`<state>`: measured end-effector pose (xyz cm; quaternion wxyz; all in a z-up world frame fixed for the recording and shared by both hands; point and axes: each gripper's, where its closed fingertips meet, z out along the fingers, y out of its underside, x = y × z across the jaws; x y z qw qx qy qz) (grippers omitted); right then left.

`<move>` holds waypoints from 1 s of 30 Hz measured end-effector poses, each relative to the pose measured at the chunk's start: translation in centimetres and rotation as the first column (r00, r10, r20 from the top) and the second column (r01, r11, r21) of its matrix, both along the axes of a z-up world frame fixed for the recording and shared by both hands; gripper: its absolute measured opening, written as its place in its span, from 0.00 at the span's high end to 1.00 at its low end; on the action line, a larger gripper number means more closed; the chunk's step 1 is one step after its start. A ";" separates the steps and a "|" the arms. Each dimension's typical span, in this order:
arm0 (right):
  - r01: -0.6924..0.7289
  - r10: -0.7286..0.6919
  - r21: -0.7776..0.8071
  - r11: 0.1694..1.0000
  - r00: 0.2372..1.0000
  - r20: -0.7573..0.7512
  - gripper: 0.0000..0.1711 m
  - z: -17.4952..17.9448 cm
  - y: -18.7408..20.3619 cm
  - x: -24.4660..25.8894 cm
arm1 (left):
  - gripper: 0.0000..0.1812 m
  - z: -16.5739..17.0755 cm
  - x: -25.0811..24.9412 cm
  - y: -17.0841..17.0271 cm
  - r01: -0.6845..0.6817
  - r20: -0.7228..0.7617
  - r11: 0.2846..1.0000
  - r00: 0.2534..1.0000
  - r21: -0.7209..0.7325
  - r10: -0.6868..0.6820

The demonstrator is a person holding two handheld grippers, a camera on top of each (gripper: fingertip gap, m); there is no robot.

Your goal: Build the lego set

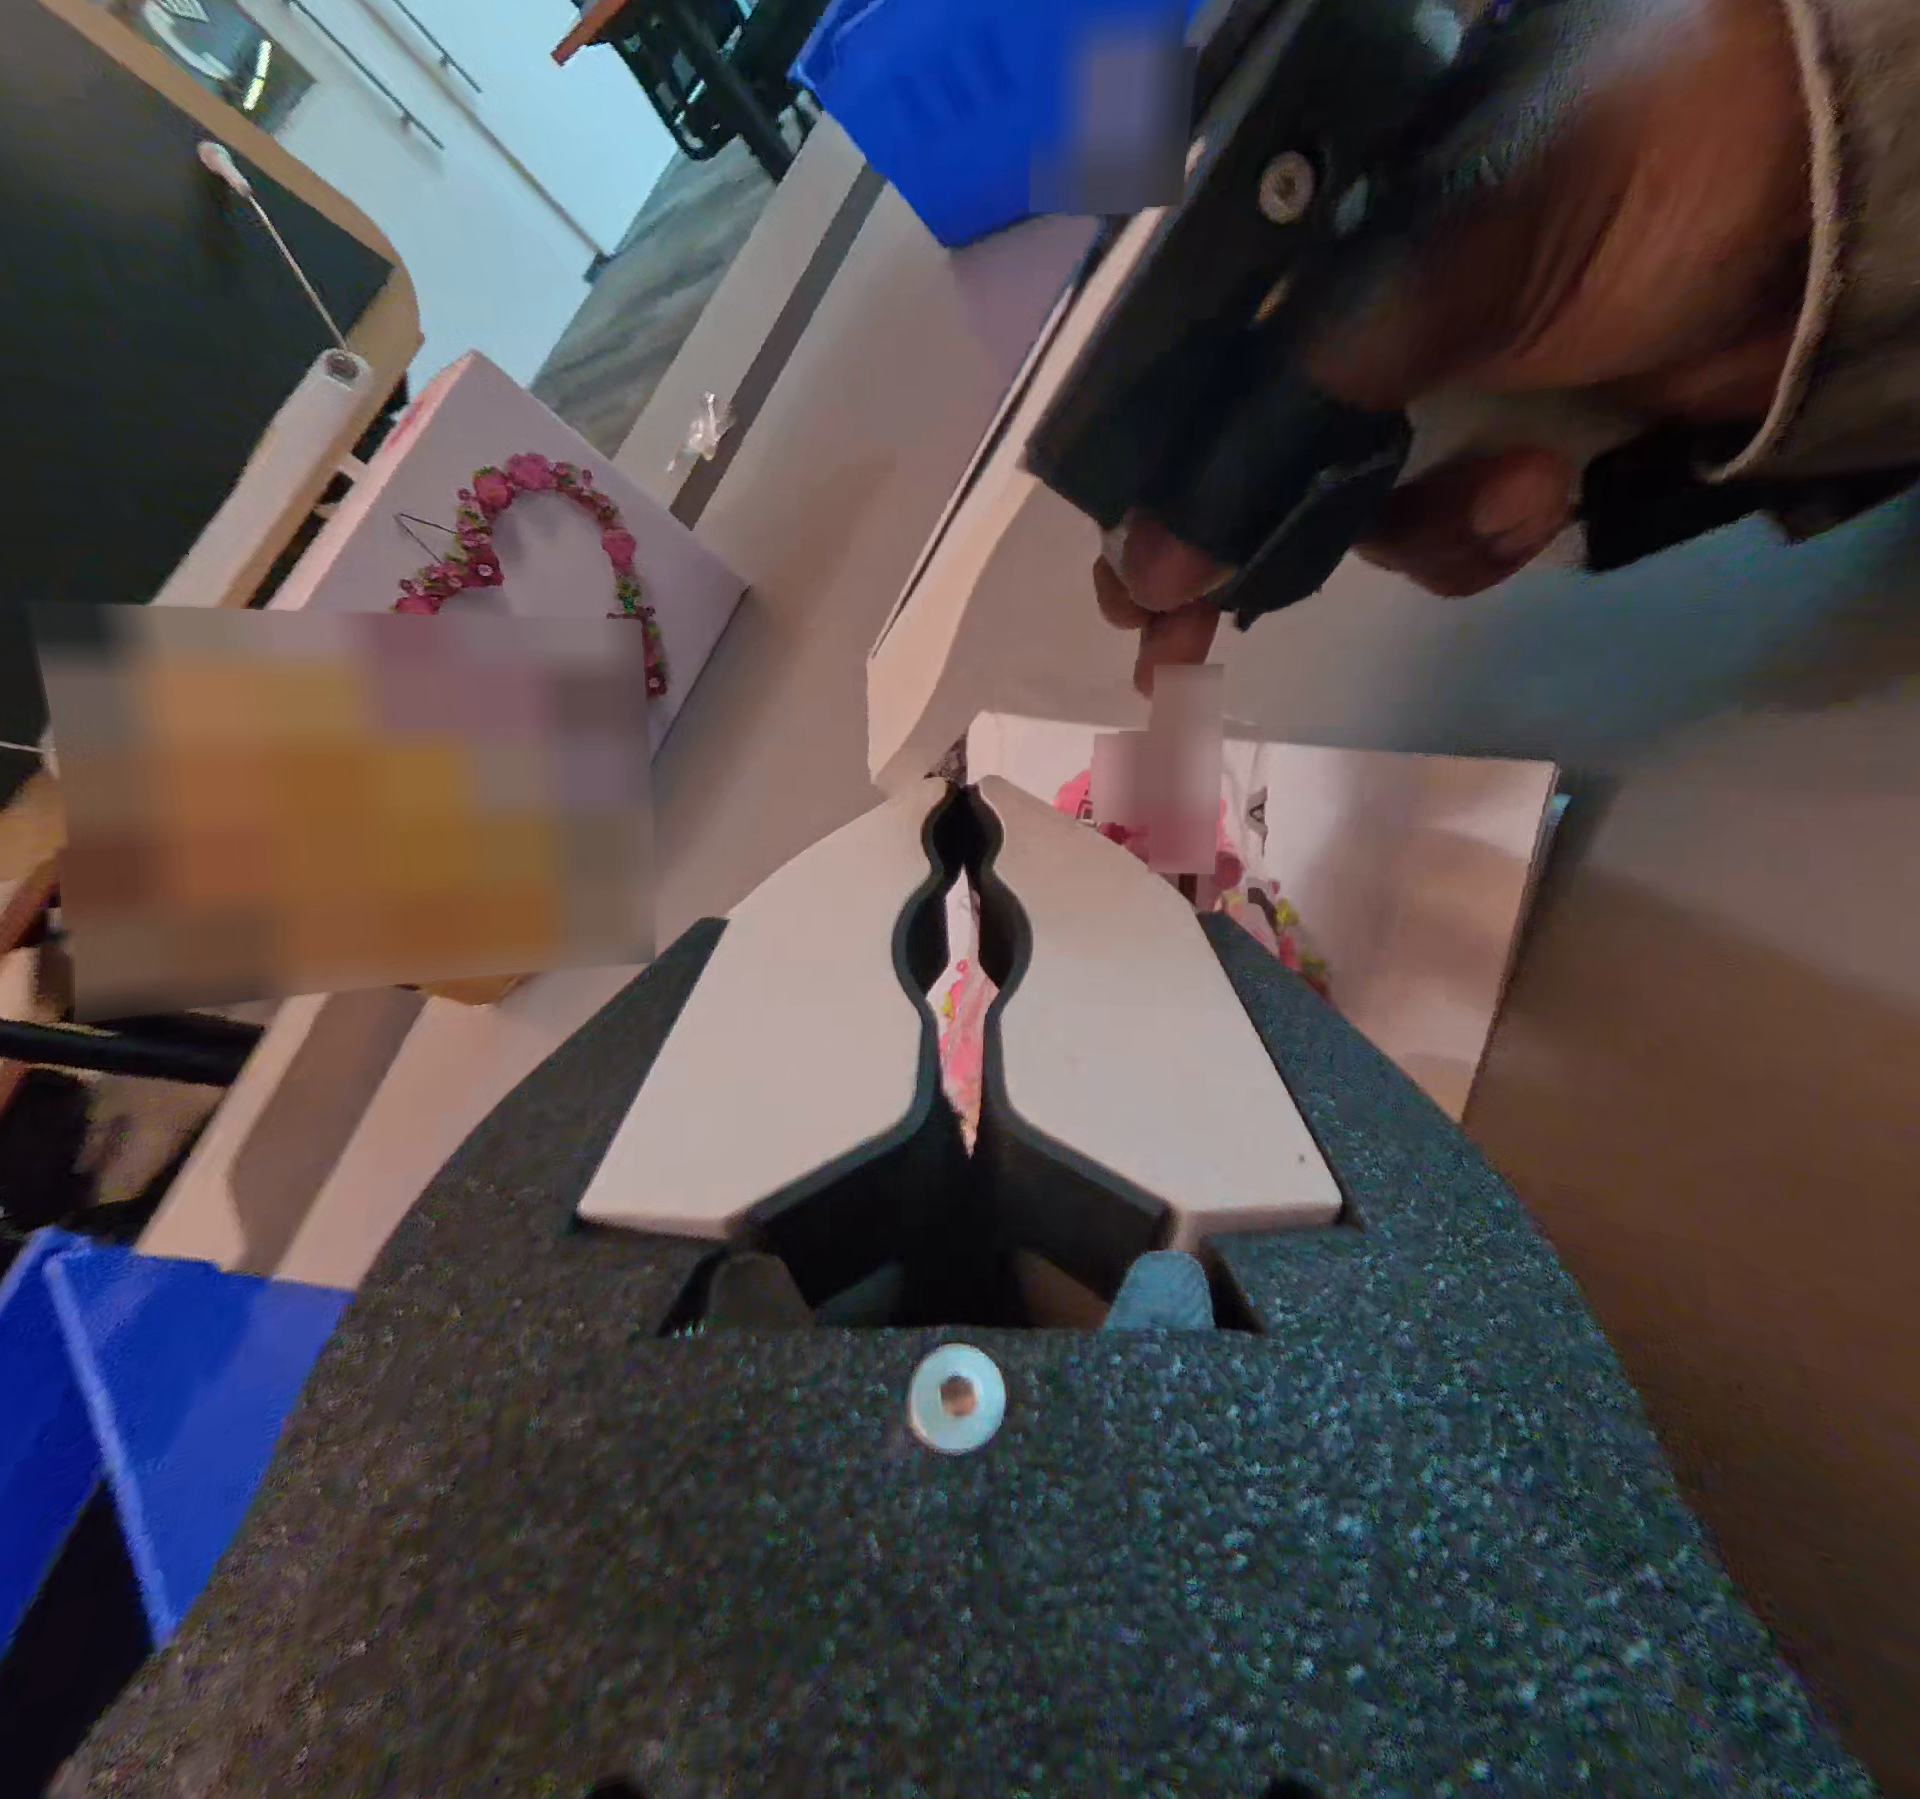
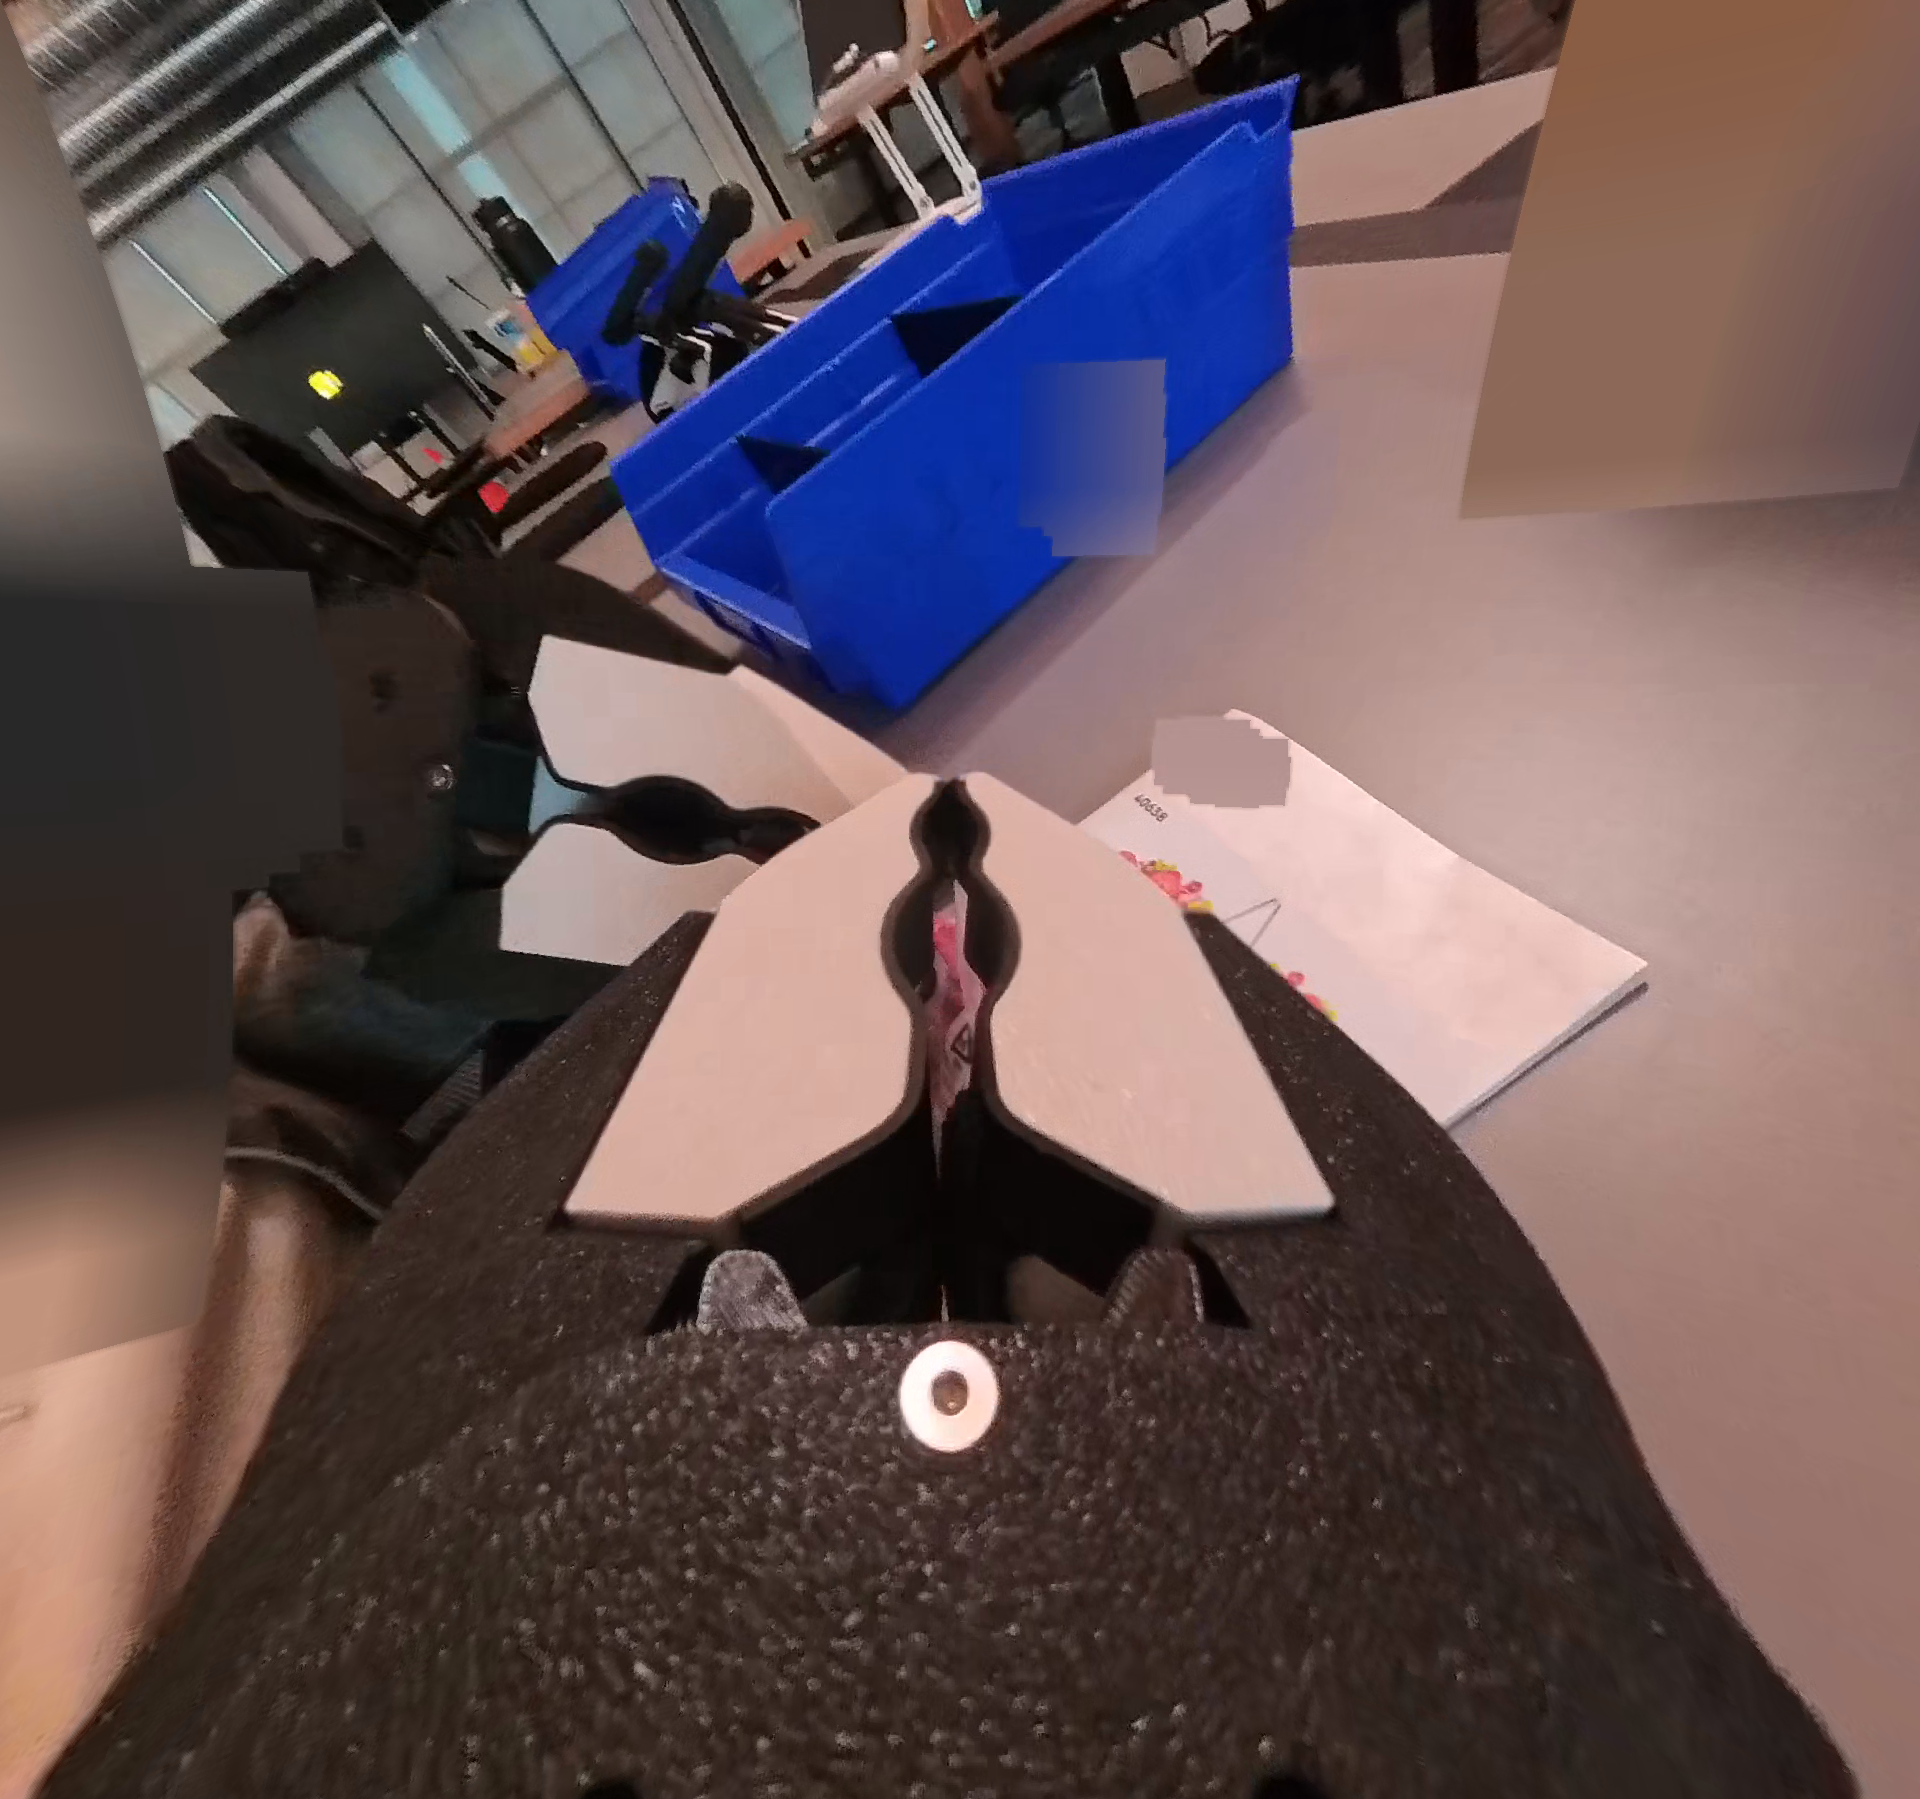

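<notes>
My left gripper [image 1: 961, 793] is shut on a clear plastic bag of pink Lego pieces [image 1: 961, 1011], which shows in the gap between its white fingers. My right gripper [image 2: 948, 793] is shut on the same bag [image 2: 951, 980], whose pink pieces and printed mark show between its fingers. The two grippers meet almost tip to tip. The right gripper [image 1: 914, 762] comes in from the upper right in the left wrist view, held by a hand. The left gripper [image 2: 831, 814] comes in from the left in the right wrist view. The instruction booklet [image 2: 1403, 918] lies flat on the grey table under them.
The white Lego box [image 1: 499, 492] with a pink heart wreath picture stands to the left. A blue bin [image 2: 987, 461] sits on the table behind the grippers, and another blue bin [image 1: 125, 1386] is at the near left. Desks and chairs stand farther back. My left and right fingertips are right by each other.
</notes>
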<state>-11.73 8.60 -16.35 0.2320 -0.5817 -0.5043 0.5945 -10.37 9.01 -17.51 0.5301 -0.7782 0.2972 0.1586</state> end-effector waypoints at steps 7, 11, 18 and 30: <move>0.052 -0.052 0.024 0.998 0.998 0.016 1.00 -0.7 1.3 0.1 | 1.00 -0.6 1.1 0.2 0.019 0.046 1.000 0.999 0.009 -0.019; 0.047 -0.047 -0.044 0.998 0.999 0.000 1.00 -0.7 1.9 0.2 | 1.00 0.2 0.4 -0.1 0.035 0.114 0.999 0.993 0.026 -0.038; 0.085 -0.085 -0.082 0.993 0.996 -0.002 1.00 -0.8 3.3 0.9 | 1.00 1.2 0.7 -0.9 0.050 0.283 0.994 0.956 0.092 -0.075; 0.150 -0.149 -0.002 0.989 0.989 0.011 1.00 -0.7 5.4 1.9 | 1.00 2.6 -0.9 -2.7 -0.015 0.366 0.982 0.929 0.190 -0.056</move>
